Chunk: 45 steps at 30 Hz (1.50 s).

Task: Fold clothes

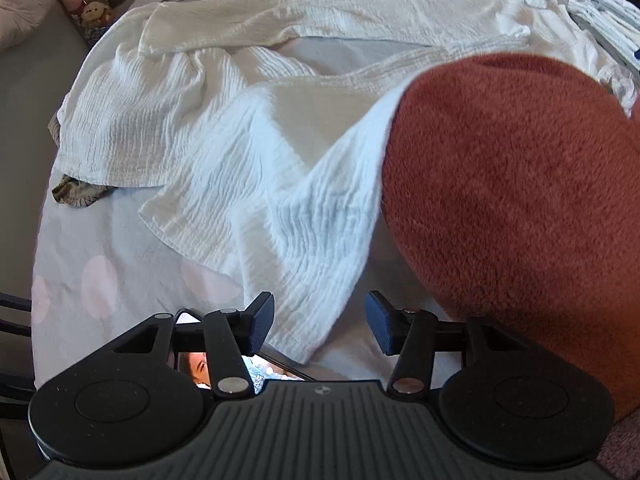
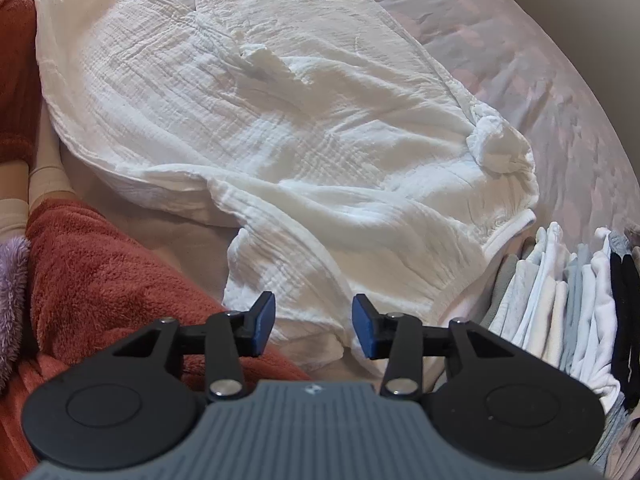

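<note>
White crinkled-gauze garment [image 2: 280, 128] lies spread and rumpled across the bed sheet [image 1: 100, 264], beside a row of folded clothes [image 2: 560, 300]. The left gripper [image 1: 320, 326] and right gripper [image 2: 314, 326] hover over its near edge, fingers spread, gripping nothing.
</note>
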{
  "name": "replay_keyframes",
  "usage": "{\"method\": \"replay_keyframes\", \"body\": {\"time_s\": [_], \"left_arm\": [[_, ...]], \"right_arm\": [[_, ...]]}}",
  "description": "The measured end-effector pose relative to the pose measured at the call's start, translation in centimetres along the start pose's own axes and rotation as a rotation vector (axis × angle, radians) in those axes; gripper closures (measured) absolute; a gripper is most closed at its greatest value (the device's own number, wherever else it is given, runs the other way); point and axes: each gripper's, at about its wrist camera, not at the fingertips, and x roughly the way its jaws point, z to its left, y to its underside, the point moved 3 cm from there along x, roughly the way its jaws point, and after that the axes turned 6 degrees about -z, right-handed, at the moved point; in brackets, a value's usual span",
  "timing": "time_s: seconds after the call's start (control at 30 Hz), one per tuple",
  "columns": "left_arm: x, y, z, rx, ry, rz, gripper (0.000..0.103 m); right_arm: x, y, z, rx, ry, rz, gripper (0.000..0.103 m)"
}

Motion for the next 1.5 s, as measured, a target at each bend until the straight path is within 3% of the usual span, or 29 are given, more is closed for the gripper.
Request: {"method": "replay_keyframes", "body": {"time_s": [0.2,0.47,0.57,0.87,1.13,1.23,1.33,1.4,1.47,1.5], "left_arm": [[2.9,0.4,-1.3,0.001,-0.026,0.029,0.055],[3.9,-0.6,-0.4,-0.058,-0.061,0.051,0.098],[3.4,-1.0,0.1,-0.078,-0.079,0.045,0.101],[1.7,-2.0,1.4,-0.094,-0.123,0.029,0.102],[1.5,-2.3,1.7,-0.096,-0.134,0.026,0.102],[1.4,-2.2,1.6,-0.091,-0.134,0.025,0.102],[1.2,-1.8,1.3,-0.082,-0.119,0.023,0.102],[1.1,-1.6,1.1,-0.064,-0.111,0.022,0.097],[1.0,-1.2,0.7,-0.046,-0.101,0.023,0.081],[1.0,-1.0,0.6,-0.037,-0.096,0.024,0.078]], "right_arm": [[0.4,0.5,0.3,0.013,0.016,0.006,0.054],[0.3,1.3,0.1,0.033,0.035,0.001,0.052],[0.4,1.4,-0.1,0.04,0.041,-0.001,0.051],[1.0,1.5,-1.3,-0.001,0.072,0.017,0.05],[1.4,0.7,-1.8,-0.115,-0.069,0.071,0.05],[2.0,0.1,-1.7,-0.134,-0.098,0.083,0.043],[3.1,-0.3,-1.5,-0.139,-0.121,0.101,0.042],[3.9,-0.5,-1.5,-0.134,-0.132,0.111,0.042],[4.5,-0.6,-1.7,-0.123,-0.138,0.115,0.038],[4.7,-0.8,-1.8,-0.112,-0.134,0.114,0.038]]}}
